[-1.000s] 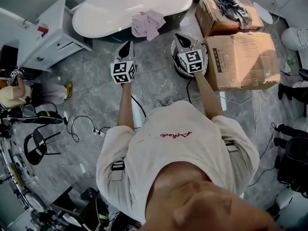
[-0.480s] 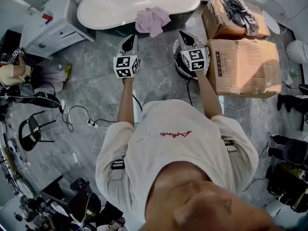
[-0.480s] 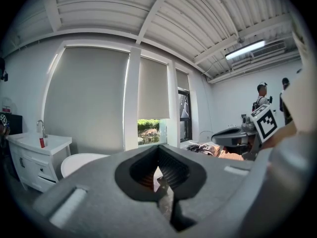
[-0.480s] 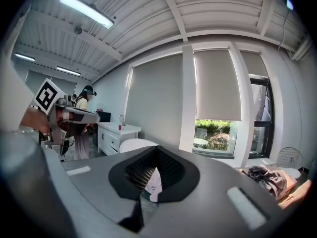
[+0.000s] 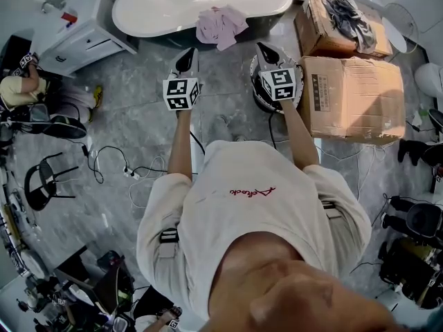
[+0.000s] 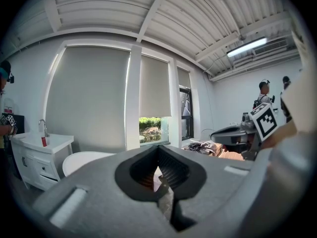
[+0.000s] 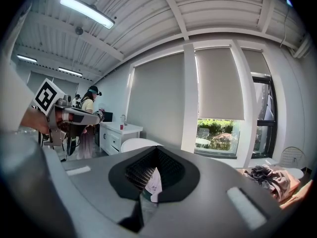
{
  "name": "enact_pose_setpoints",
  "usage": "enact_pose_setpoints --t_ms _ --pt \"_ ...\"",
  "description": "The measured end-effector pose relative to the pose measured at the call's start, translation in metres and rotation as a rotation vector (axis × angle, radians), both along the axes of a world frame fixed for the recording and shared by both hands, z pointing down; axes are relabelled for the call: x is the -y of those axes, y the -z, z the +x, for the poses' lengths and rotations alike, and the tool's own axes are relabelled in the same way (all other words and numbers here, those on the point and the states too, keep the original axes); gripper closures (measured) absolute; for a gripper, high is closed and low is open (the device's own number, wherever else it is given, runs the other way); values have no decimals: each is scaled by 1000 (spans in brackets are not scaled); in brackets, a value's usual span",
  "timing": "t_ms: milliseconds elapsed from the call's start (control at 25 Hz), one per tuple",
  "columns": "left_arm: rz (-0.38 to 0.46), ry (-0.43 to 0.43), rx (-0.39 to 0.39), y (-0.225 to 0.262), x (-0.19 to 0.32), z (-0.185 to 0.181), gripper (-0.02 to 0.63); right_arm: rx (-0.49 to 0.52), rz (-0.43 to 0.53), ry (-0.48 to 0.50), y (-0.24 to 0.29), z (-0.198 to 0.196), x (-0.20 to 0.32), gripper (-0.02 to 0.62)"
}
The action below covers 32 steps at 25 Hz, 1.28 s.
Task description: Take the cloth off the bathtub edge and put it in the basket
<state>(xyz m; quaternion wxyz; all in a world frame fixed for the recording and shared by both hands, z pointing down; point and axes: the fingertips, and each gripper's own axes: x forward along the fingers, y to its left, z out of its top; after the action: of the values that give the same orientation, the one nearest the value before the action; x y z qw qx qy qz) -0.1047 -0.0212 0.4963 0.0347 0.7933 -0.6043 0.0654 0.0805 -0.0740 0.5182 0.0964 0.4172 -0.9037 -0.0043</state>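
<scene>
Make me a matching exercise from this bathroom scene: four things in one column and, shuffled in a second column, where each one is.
Column one:
1. crumpled pink cloth
2. dark grey garment
3. round light-rimmed basket
4. black metal chair

Column two:
A. on top of the smaller brown cardboard box
B. on the grey floor, at the head view's far left
C. draped over the white oval bathtub's rim
D. on the floor, beneath the right gripper

Pairs: 1-C, 2-A, 3-D, 4-B
</scene>
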Motion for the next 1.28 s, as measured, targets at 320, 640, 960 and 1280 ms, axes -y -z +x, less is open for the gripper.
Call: enact_pose_setpoints --t_ms 320,640,960,1280 --pt "-8 16 -6 -10 22 -19 606 7 -3 -2 -5 -14 28 588" --pt "-20 1 -26 -20 86 -40 606 -10 -16 -12 -12 -35 84 588" --pt "-31 -32 -31 -20 162 -56 606 -18 -18 -39 -8 -52 157 588" --pt "-23 -52 -36 -5 235 -90 606 -20 -23 -54 2 -88 224 588"
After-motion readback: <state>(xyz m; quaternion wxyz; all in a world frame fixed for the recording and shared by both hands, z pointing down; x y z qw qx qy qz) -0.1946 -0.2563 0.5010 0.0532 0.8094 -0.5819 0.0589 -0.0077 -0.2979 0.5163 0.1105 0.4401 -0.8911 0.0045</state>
